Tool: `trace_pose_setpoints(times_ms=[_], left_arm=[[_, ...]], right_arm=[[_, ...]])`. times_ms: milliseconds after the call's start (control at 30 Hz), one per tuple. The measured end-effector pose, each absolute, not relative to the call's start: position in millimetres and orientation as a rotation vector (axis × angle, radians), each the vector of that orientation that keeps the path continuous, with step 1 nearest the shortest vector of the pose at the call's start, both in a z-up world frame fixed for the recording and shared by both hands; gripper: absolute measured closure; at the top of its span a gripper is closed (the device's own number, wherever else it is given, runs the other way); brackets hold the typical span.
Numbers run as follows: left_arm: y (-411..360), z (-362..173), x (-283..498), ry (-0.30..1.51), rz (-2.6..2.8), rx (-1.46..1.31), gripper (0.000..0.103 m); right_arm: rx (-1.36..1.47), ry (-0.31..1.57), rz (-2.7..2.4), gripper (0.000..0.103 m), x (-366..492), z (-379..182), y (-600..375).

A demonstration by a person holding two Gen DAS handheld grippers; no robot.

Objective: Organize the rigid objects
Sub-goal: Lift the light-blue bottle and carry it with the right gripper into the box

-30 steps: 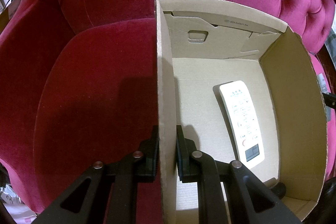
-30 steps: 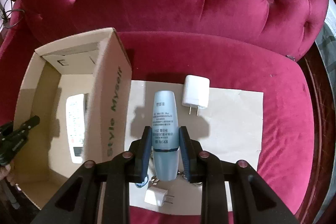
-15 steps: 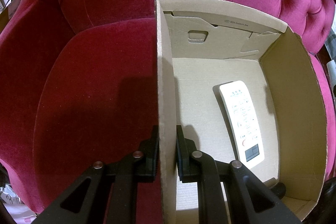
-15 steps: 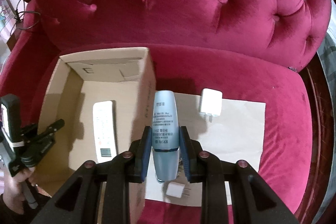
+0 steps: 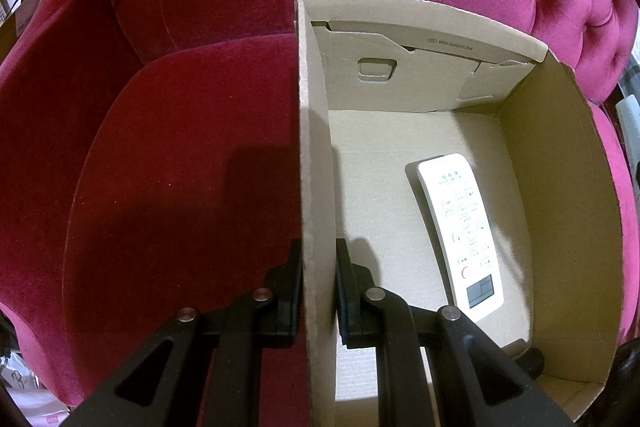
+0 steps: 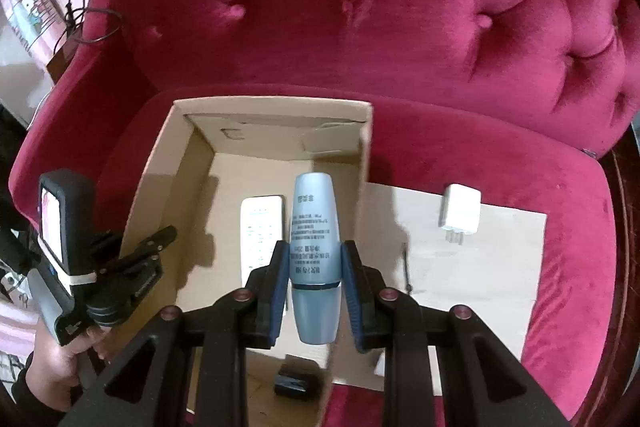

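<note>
Right wrist view: my right gripper [image 6: 314, 291] is clamped on the blue bottle [image 6: 315, 255], its pads pressing both flanks near the cap seam, cap end toward me. A second ago the bottle hung over the paper sheet [image 6: 472, 267] on the sofa seat [image 6: 568, 211], beside the white charger [image 6: 460, 217]. Since then I have carried it up and across, and it now hangs over the open cardboard box [image 6: 164, 163], just inside the box's right wall. The white remote [image 6: 260, 231] lies on the box floor just left of the bottle's line. A dark small item [image 6: 292, 383] sits at the box's near edge; I cannot tell what it is.

In the left wrist view nothing has shifted. My left gripper [image 5: 318, 291] pinches the box's left wall [image 5: 312, 155] between its fingers and steadies it, as it did a second ago. The remote [image 5: 460, 231] rests toward the right wall and near edge of the floor.

I judge the carry is nearly over. What remains is to lower the bottle onto the bare floor between the remote and the right wall and let go. The charger on the paper, and a second white piece [image 6: 380, 369] half hidden behind my finger, are not yet boxed.
</note>
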State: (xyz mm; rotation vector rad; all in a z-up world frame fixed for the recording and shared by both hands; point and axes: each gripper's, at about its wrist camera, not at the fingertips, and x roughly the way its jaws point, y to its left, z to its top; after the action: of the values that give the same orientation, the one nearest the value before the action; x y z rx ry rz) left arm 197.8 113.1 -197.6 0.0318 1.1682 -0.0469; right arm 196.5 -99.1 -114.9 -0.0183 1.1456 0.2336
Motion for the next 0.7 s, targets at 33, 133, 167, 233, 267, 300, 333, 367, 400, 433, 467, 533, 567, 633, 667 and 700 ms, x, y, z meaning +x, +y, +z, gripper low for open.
trace_pose_setpoints(times_ms=[33, 133, 167, 233, 267, 300, 333, 367, 400, 433, 467, 533, 567, 633, 667, 700], left_arm=[[113.2, -197.6, 197.9, 1.168, -0.047, 0.032, 0.088], [113.3, -197.6, 197.9, 1.168, -0.047, 0.033, 0.088], [113.4, -197.6, 197.9, 1.168, -0.047, 0.033, 0.088], [113.4, -197.6, 197.9, 1.168, -0.047, 0.032, 0.088], [113.4, -197.6, 197.9, 1.168, -0.047, 0.032, 0.088], [113.2, -197.6, 197.8, 1.168, -0.047, 0.032, 0.088], [113.4, -197.6, 198.0, 1.168, -0.047, 0.033, 0.088], [113.5, -197.6, 198.0, 1.168, -0.047, 0.033, 0.088], [113.5, -197.7, 197.9, 1.169, -0.047, 0.032, 0.088], [113.4, -197.6, 197.9, 1.168, -0.047, 0.032, 0.088], [113.1, -197.5, 197.9, 1.169, -0.047, 0.032, 0.088], [113.1, -197.5, 198.0, 1.169, -0.047, 0.033, 0.088], [112.7, -197.5, 197.8, 1.169, -0.047, 0.033, 0.088], [113.0, -197.5, 198.0, 1.169, -0.047, 0.033, 0.088], [113.1, -197.6, 198.0, 1.169, -0.047, 0.032, 0.088], [112.9, -197.5, 197.9, 1.169, -0.047, 0.032, 0.088]], right_arm=[[-0.017, 1.148, 0.241, 0.076, 196.3, -116.2, -95.6], [-0.030, 1.151, 0.258, 0.076, 195.4, -121.0, -82.3], [-0.029, 1.153, 0.261, 0.076, 195.2, -122.3, -79.9], [-0.026, 1.163, 0.272, 0.076, 195.0, -126.8, -73.4], [-0.029, 1.168, 0.277, 0.076, 194.5, -130.0, -69.0], [-0.032, 1.173, 0.282, 0.076, 194.1, -132.6, -65.5], [-0.035, 1.177, 0.287, 0.076, 193.4, -135.4, -62.3], [-0.041, 1.183, 0.292, 0.076, 191.8, -139.4, -58.6], [-0.044, 1.187, 0.297, 0.076, 191.2, -142.5, -56.1], [-0.044, 1.190, 0.300, 0.076, 190.1, -145.4, -54.0], [-0.041, 1.197, 0.302, 0.076, 189.2, -149.8, -51.6], [-0.035, 1.210, 0.308, 0.076, 188.1, -156.5, -48.6], [-0.032, 1.215, 0.315, 0.076, 187.3, -160.2, -46.7], [-0.039, 1.225, 0.325, 0.076, 184.2, -168.4, -42.0], [-0.044, 1.231, 0.324, 0.076, 182.7, -171.0, -41.2], [-0.046, 1.239, 0.327, 0.076, 181.1, -175.2, -39.7]])
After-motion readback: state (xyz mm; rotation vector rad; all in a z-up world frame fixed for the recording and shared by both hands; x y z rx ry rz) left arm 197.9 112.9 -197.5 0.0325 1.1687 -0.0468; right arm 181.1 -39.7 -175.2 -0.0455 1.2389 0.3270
